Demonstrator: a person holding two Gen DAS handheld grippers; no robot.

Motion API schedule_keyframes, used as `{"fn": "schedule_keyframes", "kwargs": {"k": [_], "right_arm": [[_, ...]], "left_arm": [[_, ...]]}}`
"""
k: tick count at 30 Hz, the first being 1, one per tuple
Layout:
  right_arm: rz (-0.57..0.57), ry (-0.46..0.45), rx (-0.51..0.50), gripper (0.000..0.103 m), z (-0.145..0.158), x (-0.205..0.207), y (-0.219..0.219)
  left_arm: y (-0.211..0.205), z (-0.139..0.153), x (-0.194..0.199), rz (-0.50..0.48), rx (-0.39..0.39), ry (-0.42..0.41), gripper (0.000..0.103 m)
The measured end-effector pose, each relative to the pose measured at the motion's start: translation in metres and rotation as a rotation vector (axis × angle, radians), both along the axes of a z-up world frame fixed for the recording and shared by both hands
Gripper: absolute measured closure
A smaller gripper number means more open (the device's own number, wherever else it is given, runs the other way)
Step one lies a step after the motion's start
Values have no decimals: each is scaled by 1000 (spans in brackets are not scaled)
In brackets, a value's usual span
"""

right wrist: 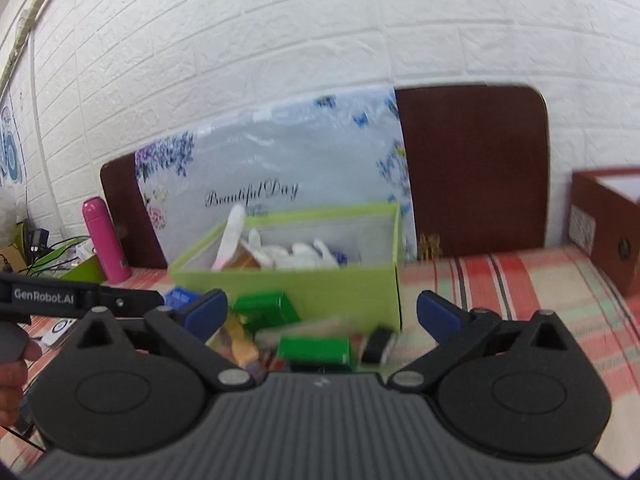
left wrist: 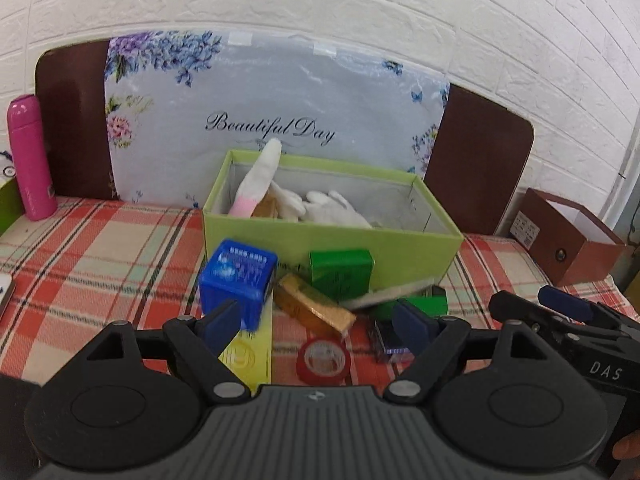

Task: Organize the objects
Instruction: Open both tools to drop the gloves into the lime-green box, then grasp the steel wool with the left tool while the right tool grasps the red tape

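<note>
Fingers of the left gripper (left wrist: 320,326) and right gripper (right wrist: 322,314), blue-padded, stand spread wide and empty. Low in centre frame, small cartons lie jumbled on checked woven cloth (left wrist: 100,272): a ribbed blue plastic cube (left wrist: 237,278), a glossy green box (left wrist: 341,274), a red tape roll (left wrist: 323,360). Behind them stands an open lime-green cardboard box (left wrist: 320,242) holding white gloves (left wrist: 328,208).

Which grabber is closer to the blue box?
Left. The left gripper hangs open with one finger right in front of the blue box. The right gripper, also open, sits farther off to the side, over the green boxes.
</note>
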State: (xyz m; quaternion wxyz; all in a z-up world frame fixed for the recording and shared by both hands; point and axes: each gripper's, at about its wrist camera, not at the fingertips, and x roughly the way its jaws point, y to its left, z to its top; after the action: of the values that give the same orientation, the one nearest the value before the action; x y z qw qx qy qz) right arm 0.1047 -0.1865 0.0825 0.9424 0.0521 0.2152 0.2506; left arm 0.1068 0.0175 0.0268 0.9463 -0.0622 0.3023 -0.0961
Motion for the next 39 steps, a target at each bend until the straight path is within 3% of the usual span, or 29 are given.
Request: {"fn": "schedule_keyframes", "kwargs": {"k": [9, 11, 12, 14, 17, 20, 26, 27, 28, 30, 37, 39], "right_arm": [[-17, 70, -82, 0, -42, -46, -11], [-16, 73, -105, 0, -47, -52, -10], [-15, 75, -111, 0, -49, -54, -10], [-17, 82, -114, 0, -51, -57, -10], [-12, 80, -118, 0, -51, -59, -10], [-10, 67, -134, 3, -50, -61, -8], [14, 82, -164, 16, -52, -60, -4], [23, 84, -170, 20, -53, -59, -2], [35, 84, -178, 24, -53, -58, 1], [68, 79, -199, 29, -54, -54, 12], [190, 85, -267, 51, -63, -24, 68], [217, 97, -272, 52, -66, -12, 84]], "left_arm": [[19, -45, -45, 65, -17, 155, 17], [22, -51, -52, 59, -46, 180, 22], [23, -54, -54, 52, -73, 196, 31], [24, -61, -52, 59, -132, 232, 37], [23, -69, -41, 94, -201, 245, 37], [17, -75, -24, 111, -203, 239, 40], [14, -75, 2, 135, -156, 172, 40], [15, -76, 4, 130, -149, 181, 42], [17, -77, 5, 117, -142, 191, 52], [22, -77, 1, 100, -125, 200, 57], [44, -64, -26, 68, -139, 173, 52], [45, -63, -27, 59, -145, 169, 49]]}}
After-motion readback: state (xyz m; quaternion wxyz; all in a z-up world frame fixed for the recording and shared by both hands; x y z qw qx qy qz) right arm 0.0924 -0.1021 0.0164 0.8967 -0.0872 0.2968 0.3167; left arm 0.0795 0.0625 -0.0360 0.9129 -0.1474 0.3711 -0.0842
